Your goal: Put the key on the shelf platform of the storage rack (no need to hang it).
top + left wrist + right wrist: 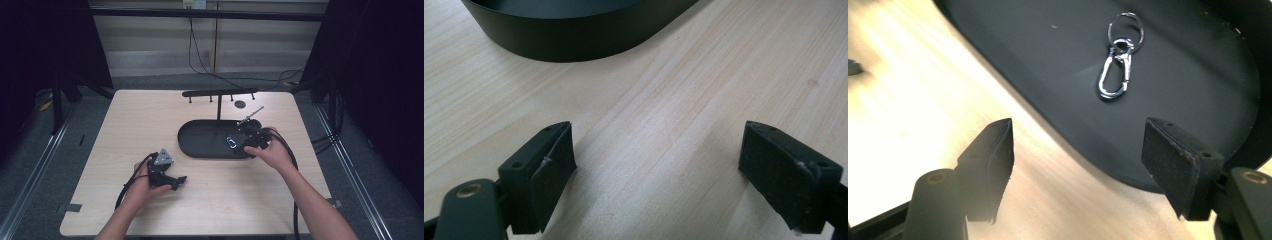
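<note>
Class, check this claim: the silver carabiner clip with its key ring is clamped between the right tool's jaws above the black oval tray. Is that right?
Not quite. The carabiner clip with its key ring is not clamped: it lies loose on the floor of the black oval tray, ahead of the right tool, whose jaws stand open and empty. The right gripper view shows it.

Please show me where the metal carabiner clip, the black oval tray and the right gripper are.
carabiner clip [1113, 75]: right gripper view, on its silver loop.
black oval tray [200, 140]: high view, on its bare floor.
right gripper [1078, 155]: right gripper view, midway between its open jaws.
</note>
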A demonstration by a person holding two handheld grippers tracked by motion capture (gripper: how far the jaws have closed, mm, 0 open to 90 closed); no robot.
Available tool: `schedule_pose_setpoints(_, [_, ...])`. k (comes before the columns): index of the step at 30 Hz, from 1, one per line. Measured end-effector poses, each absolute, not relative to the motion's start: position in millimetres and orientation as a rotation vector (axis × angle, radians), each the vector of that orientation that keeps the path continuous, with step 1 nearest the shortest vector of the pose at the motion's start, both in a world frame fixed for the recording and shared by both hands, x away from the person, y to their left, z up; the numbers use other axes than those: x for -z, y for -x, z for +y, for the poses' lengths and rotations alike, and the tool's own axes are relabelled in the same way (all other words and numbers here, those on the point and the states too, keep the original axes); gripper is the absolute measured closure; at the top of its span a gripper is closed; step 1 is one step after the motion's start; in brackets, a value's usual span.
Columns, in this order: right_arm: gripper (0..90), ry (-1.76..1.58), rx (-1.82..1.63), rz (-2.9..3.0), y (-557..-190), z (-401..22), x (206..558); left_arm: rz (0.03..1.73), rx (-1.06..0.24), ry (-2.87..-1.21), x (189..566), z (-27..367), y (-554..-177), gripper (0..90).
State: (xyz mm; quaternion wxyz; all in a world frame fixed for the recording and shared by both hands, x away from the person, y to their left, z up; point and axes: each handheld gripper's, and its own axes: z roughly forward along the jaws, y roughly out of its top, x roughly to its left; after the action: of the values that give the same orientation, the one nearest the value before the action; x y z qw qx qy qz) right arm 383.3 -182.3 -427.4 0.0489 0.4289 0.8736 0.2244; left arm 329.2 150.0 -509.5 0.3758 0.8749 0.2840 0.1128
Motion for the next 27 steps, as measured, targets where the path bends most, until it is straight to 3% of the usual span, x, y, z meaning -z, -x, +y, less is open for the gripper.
schedule_pose_setpoints(27, [29.8,-1.225,-0.667,2.707,-352.2,-204.8,415.3,0.727,-0.288,-2.238,509.5,150.0,-329.2,14.4])
